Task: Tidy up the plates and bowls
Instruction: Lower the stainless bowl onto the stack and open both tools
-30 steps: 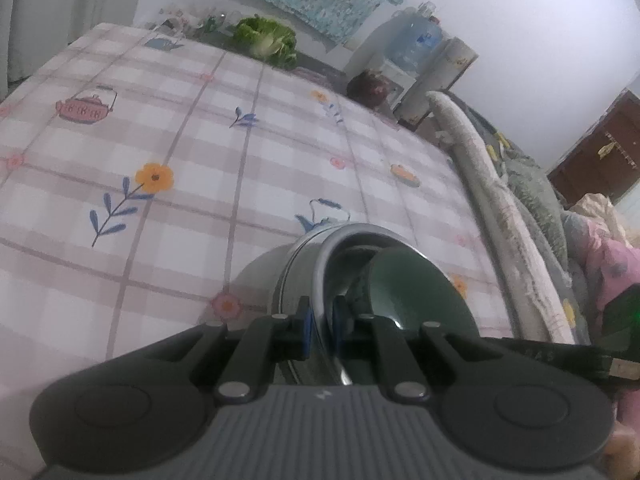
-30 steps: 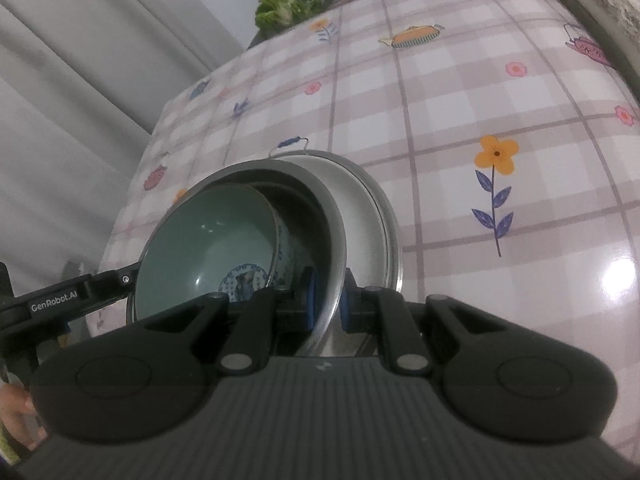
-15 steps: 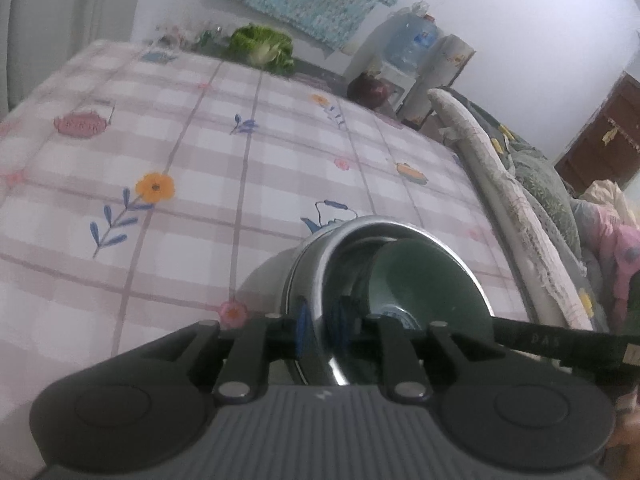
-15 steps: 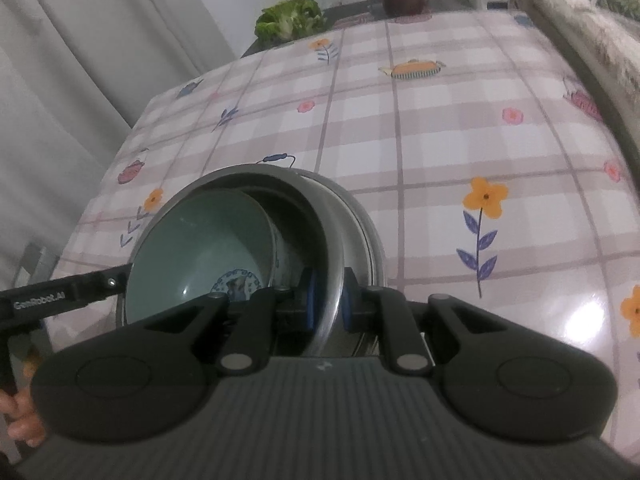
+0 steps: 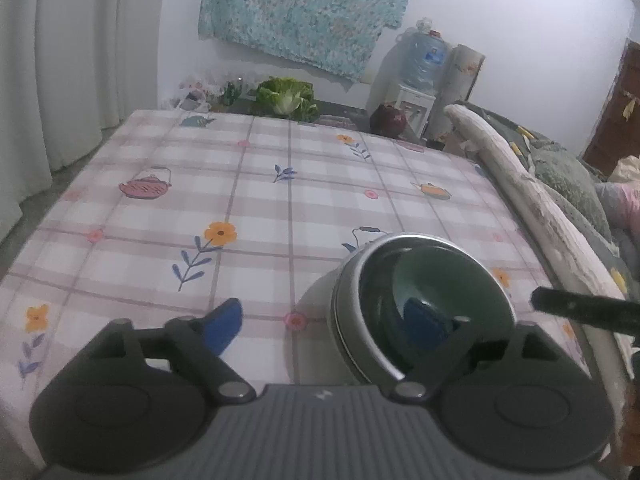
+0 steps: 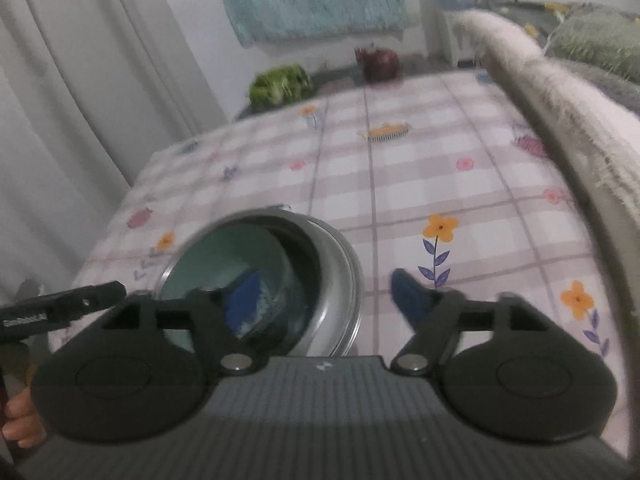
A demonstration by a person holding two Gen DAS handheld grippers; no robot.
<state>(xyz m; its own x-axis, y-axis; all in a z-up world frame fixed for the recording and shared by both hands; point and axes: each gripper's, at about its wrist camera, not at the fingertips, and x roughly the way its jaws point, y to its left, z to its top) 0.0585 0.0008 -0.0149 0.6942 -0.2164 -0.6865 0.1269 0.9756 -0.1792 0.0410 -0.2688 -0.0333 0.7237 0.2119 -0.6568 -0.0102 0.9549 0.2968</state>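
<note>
Both sets of jaws stood wide and held nothing: the left gripper [image 5: 324, 328] and the right gripper [image 6: 324, 300] had each just been opening, letting go of opposite sides of the steel rim they pinched a second ago. That release reads as a deliberate set-down, the nested stack now resting on its own.

Largest in both views was the table [image 5: 248, 208] under its plaid cloth printed with teapots and flowers, filling the middle of each frame. Along the right edge ran a pale padded rail [image 5: 520, 192] with bedding behind it, close to the stack and the likeliest thing to crowd a move that way.

Next came the steel bowl [image 5: 352, 320], lower right in the left view and lower left in the right view, with a green bowl [image 5: 440, 280] nested inside, probably to save space.

Smaller things sat far off at the upper centre: a leafy cabbage [image 5: 286, 98] and a dark red pot [image 5: 388, 120], well apart from the bowls.
</note>
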